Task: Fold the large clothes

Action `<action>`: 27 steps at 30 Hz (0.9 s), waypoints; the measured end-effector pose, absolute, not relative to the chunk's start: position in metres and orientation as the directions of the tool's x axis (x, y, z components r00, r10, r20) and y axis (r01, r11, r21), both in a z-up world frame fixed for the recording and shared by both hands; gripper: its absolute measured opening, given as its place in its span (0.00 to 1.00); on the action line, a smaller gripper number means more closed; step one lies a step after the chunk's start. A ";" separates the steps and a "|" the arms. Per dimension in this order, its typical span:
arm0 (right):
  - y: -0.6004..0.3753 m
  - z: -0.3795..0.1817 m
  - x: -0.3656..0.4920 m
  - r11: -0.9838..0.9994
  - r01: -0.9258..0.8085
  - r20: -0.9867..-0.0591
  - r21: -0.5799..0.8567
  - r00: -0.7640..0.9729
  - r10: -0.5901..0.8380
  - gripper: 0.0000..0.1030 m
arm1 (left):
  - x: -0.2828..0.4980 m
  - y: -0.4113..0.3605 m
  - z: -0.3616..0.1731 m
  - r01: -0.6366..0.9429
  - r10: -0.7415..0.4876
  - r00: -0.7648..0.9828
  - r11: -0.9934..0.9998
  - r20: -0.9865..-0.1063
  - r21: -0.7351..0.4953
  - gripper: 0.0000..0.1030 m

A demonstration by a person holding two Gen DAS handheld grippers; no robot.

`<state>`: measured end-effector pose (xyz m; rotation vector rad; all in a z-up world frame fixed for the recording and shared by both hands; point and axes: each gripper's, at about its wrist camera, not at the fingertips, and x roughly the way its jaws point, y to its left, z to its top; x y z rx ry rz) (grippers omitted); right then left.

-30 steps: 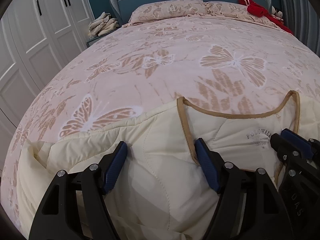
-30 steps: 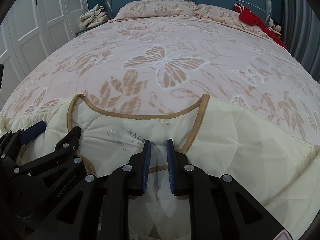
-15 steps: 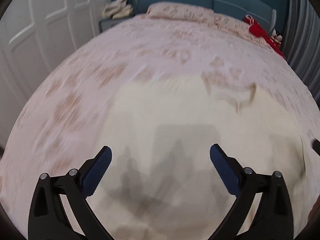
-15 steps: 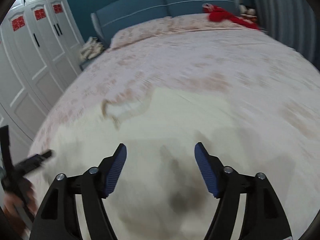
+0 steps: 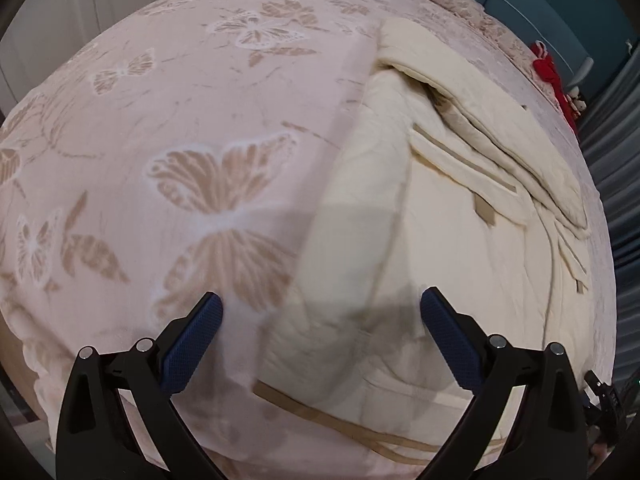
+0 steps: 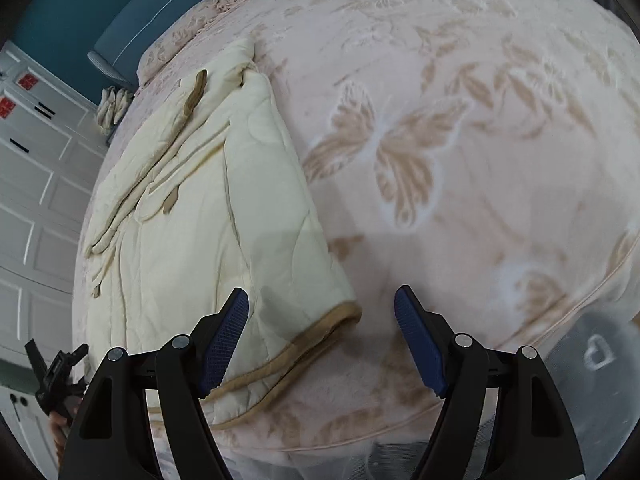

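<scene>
A cream quilted garment with tan trim (image 5: 460, 208) lies flat and folded lengthwise on the pink butterfly bedspread (image 5: 168, 152). It also shows in the right wrist view (image 6: 208, 208), with its tan-edged hem corner (image 6: 332, 320) near the bed's front edge. My left gripper (image 5: 320, 336) is open and empty above the garment's left edge. My right gripper (image 6: 322, 336) is open and empty just above the hem corner. The other gripper's tip shows at the left edge of the right wrist view (image 6: 56, 372).
The blue headboard (image 6: 160, 4) and pillows are at the far end. White wardrobe doors (image 6: 28, 184) stand to the left of the bed. A red cloth (image 5: 548, 72) lies by the pillows. The bed's front edge (image 6: 440, 412) drops off close below the right gripper.
Both grippers have let go of the collar area, opened, and pulled back to the garment's hem end, the left at its left side, the right at its right.
</scene>
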<state>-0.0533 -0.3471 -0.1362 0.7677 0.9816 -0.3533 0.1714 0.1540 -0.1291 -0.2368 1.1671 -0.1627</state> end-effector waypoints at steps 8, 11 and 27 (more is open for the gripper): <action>-0.331 -0.135 -0.044 0.681 0.553 -0.812 0.480 0.573 0.107 0.52 | 0.161 0.134 -0.124 0.045 -0.297 0.354 0.953 -0.887 -0.301 0.48; -0.324 -0.128 -0.037 0.707 0.540 -0.824 0.457 0.556 0.108 0.10 | 0.154 0.134 -0.112 0.065 -0.289 0.363 0.956 -0.886 -0.286 0.18; -0.286 -0.032 -0.124 0.925 0.289 -0.910 0.247 0.397 0.119 0.04 | 0.042 0.177 -0.021 0.222 -0.373 0.308 0.923 -0.875 -0.315 0.08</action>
